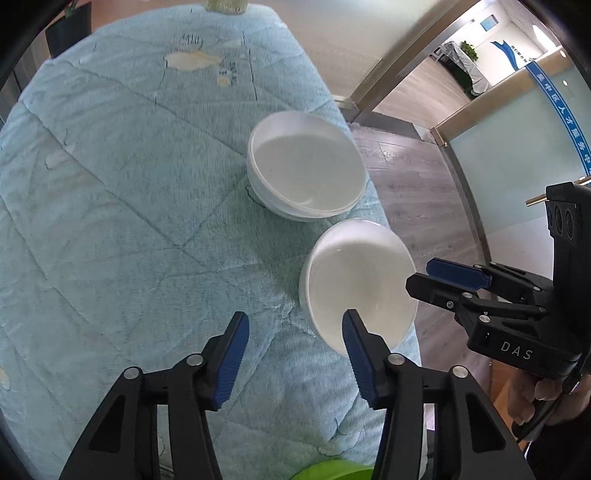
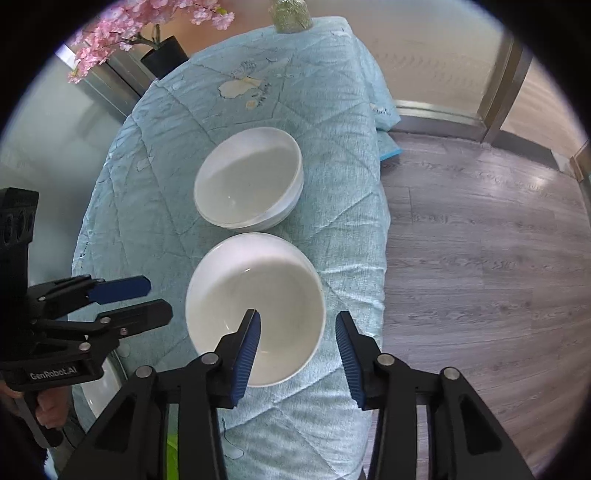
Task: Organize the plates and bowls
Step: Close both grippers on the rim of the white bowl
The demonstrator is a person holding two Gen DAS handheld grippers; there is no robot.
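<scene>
2 groups of white glossy ceramic bowls sit on the light blue quilted cloth (image 2: pixel 332 122) covering the table. The far stack (image 2: pixel 248 179) shows at least 2 nested bowls; the near single bowl (image 2: pixel 255 306) lies just beside it, apart. The right gripper (image 2: pixel 298 341) has its jaws wide, straddling the near bowl's right rim. The left gripper (image 1: pixel 295 350) hangs open, empty, beside that bowl.

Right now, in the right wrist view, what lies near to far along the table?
Right gripper → near bowl → stacked bowls → cartoon print on the blue quilt → speckled vase at the far edge.
</scene>
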